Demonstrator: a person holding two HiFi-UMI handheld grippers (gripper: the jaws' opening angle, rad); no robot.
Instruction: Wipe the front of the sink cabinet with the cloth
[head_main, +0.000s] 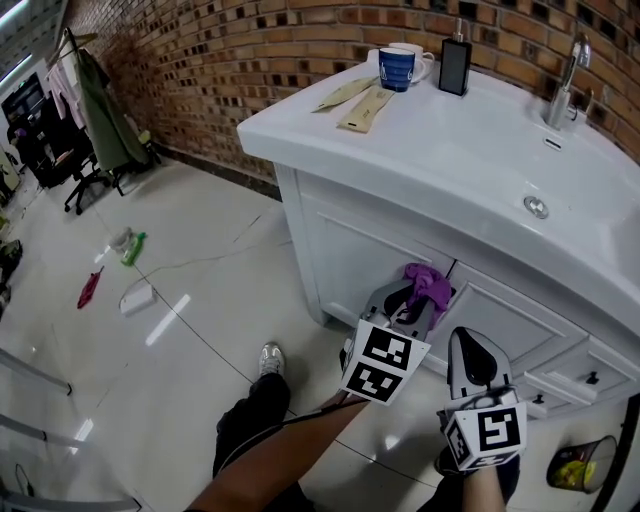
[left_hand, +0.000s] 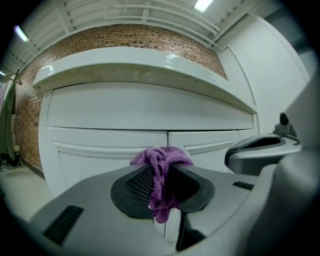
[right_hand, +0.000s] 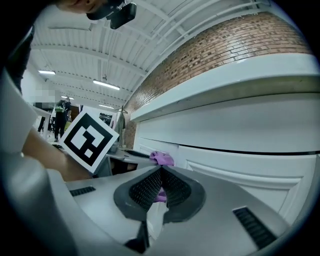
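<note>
Red-brown brick wall and glossy white tiled floor frame a white sink cabinet with panelled doors under a white basin top. Between the jaws of the left gripper sits a crumpled purple terry cloth. The jaws are clamped on it, with a bunch bulging just past their tips and a tail hanging below the pads. Directly ahead of these jaws is the cabinet front, at the seam between two door panels. The bunch lies close against the front, though contact cannot be made out. Off to the right of these jaws sits the right gripper, near but apart. Its jaws are closed tip to tip with nothing clamped. From them the cloth shows ahead and slightly left, and the cabinet front fills the space ahead and to the right. Far above both pairs of jaws, on the basin top, stand a blue striped mug and a black rectangular dispenser bottle.
</note>
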